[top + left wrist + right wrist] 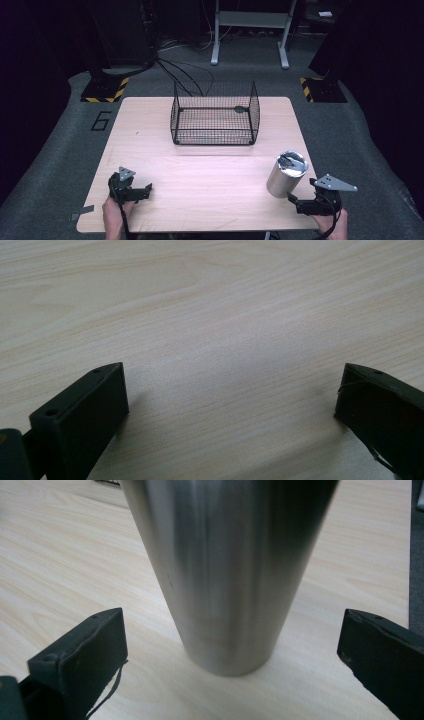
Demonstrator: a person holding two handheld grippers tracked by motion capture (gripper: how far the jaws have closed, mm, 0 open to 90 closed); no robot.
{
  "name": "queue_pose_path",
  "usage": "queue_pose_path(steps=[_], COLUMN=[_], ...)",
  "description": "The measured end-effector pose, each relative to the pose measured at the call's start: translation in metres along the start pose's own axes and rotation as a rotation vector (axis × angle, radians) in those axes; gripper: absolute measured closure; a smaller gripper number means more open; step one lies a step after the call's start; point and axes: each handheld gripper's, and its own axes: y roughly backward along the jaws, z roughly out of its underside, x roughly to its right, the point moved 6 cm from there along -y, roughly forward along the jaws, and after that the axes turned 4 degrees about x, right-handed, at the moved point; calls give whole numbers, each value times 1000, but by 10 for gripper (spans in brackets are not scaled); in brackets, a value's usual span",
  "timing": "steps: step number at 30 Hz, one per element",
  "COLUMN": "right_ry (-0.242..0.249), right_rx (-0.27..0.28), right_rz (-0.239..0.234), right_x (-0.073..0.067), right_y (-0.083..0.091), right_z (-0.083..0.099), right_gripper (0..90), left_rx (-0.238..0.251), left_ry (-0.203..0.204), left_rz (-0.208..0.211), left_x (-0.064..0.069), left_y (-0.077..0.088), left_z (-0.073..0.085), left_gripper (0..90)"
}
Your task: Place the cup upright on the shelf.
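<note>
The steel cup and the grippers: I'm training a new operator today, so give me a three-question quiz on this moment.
1. True or false: the right gripper is clamped on the steel cup.
2. What stands at the far middle of the table? A) wire basket B) cardboard box C) plate
3. What lies between the jaws of the left gripper?

Key:
1. False: its jaws stand open either side of the cup, apart from it.
2. A, the wire basket.
3. Bare table top.

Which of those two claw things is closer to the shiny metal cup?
The right gripper: the metal cup stands just ahead of its open jaws. The left gripper sits across the table, far from it.
</note>
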Motion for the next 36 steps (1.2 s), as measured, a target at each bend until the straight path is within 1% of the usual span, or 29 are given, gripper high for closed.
queue_pose_path(steps=[2,3,7,12,15,16,17,18,19,20,22,23,25,28,30,33,36], right_ry=[13,10,22,13,9,14,5,17,17,14,19,20,22,31,19,19,7], right_rx=[18,18,44,96,114,122,124,130,138,134,147,140,152,162,170,180,180], right_rz=[-1,-9,-6,-3,-2,-4,-4,-10,-12,-15,-19,-20,-29,-31,-32,-27,-33], right_x=[0,-1,-1,0,0,1,0,1,0,0,-1,-1,-2,-2,-2,-1,-1], right_y=[-2,-4,-10,-15,-17,-18,-19,-20,-21,-22,-25,-27,-30,-32,-33,-33,-35], right_z=[-6,-9,-18,-27,-31,-33,-34,-35,-37,-38,-41,-42,-45,-47,-48,-49,-49], right_gripper=[0,0,0,0,0,0,0,0,0,0,0,0,0,0,0,0,0], left_rx=[0,-1,0,0,0,0,0,0,0,0,1,0,1,1,2,1,1], left_ry=[0,0,0,0,2,2,2,0,0,1,0,0,-1,0,1,0,1], left_rz=[0,0,0,-1,0,0,0,-1,0,-1,-2,-1,-2,-2,-2,-2,-1], left_x=[0,0,0,0,0,0,0,0,0,0,0,0,0,0,0,0,0], left_y=[0,0,0,0,0,0,0,0,0,0,0,0,0,0,0,0,0], left_z=[0,0,0,0,0,0,0,0,0,0,0,0,0,0,0,0,0], left_gripper=[3,3,3,3,3,3,3,3,3,3,3,3,3,3,3,3,3])
